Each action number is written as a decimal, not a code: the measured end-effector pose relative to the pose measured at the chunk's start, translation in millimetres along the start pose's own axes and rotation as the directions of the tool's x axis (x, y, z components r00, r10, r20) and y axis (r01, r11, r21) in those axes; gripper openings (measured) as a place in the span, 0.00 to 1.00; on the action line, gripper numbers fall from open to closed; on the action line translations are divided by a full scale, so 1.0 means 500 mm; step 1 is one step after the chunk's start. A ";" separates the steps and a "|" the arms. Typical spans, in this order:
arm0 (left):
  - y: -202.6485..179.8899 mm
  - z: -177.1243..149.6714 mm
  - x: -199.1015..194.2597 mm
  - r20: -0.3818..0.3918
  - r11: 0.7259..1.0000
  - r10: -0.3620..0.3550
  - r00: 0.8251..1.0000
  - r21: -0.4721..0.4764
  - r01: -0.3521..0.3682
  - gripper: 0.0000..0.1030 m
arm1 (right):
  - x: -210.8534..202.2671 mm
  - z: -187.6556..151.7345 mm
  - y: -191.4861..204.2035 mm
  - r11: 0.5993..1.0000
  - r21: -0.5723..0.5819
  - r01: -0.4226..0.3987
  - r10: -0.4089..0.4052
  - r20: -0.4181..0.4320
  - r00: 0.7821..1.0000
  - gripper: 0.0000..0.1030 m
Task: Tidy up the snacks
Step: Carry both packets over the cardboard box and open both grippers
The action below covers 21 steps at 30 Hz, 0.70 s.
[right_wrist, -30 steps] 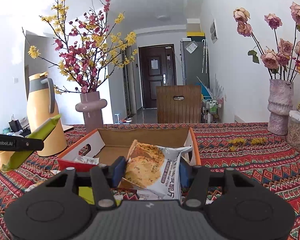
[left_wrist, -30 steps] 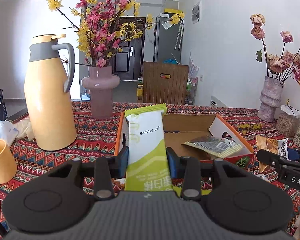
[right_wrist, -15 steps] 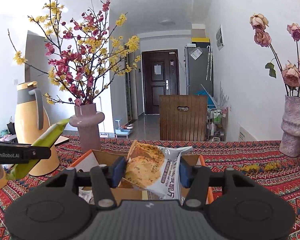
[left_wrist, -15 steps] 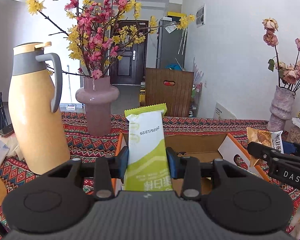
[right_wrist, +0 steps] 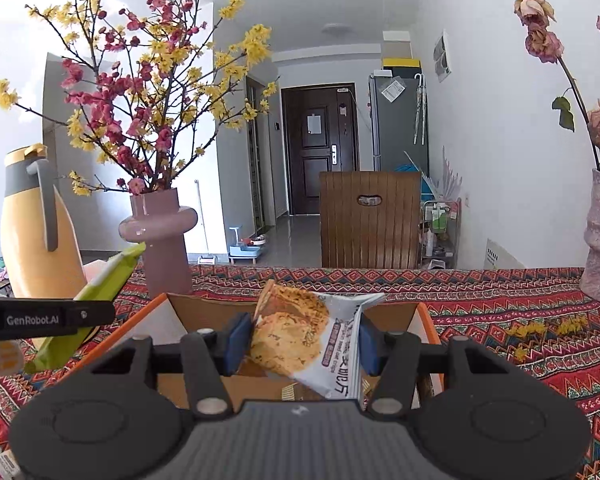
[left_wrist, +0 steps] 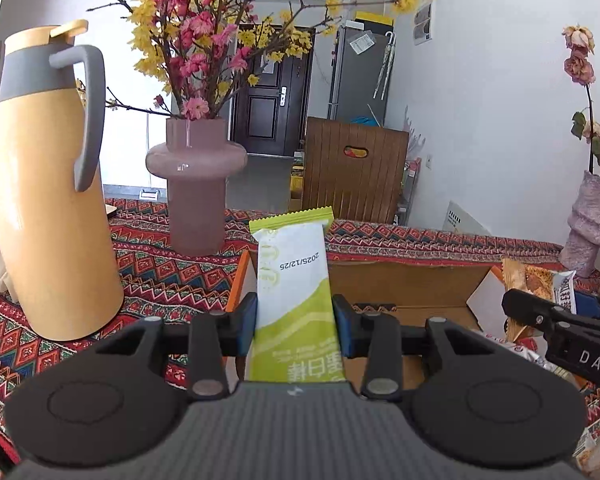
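Crinkly foil, both featherlight: left gripper (left_wrist: 294, 326) pinches the green snack bar (left_wrist: 294, 300) mid-body, right gripper (right_wrist: 300, 342) clamps the cracker packet (right_wrist: 306, 338). Probably slippery and crushable, so go gentle.

Patterned table (left_wrist: 172, 276), jug (left_wrist: 48, 208), vase (left_wrist: 196, 196), box (left_wrist: 400, 284)

White walls (right_wrist: 500, 120), a dark door (right_wrist: 318, 148), and a wooden chair (right_wrist: 370, 220) beyond.
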<state>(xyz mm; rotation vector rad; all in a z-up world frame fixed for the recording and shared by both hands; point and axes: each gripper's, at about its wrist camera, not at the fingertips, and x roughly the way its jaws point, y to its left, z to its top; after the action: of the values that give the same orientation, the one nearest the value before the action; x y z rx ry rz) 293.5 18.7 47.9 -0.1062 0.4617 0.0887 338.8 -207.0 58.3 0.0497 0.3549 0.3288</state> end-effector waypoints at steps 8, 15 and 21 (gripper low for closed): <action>0.002 -0.017 0.026 -0.051 1.000 -0.013 0.999 0.011 0.013 0.39 | 0.021 -0.019 0.003 1.000 -0.017 0.014 -0.014 -0.031 0.999 0.52; -0.005 -0.021 0.014 -0.014 0.999 -0.029 0.999 0.019 0.029 0.45 | 0.030 -0.027 -0.001 1.000 0.001 0.024 -0.024 -0.054 0.998 0.54; 0.001 -0.019 -0.022 0.070 1.000 -0.006 0.998 -0.005 0.007 1.00 | 0.014 -0.031 -0.018 0.998 0.054 0.033 -0.031 -0.030 0.999 0.99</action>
<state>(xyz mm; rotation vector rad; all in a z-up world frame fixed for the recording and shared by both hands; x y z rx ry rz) 279.4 17.2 44.3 -0.1089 0.3910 0.0869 342.5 -213.1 40.5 0.0922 0.3934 0.2883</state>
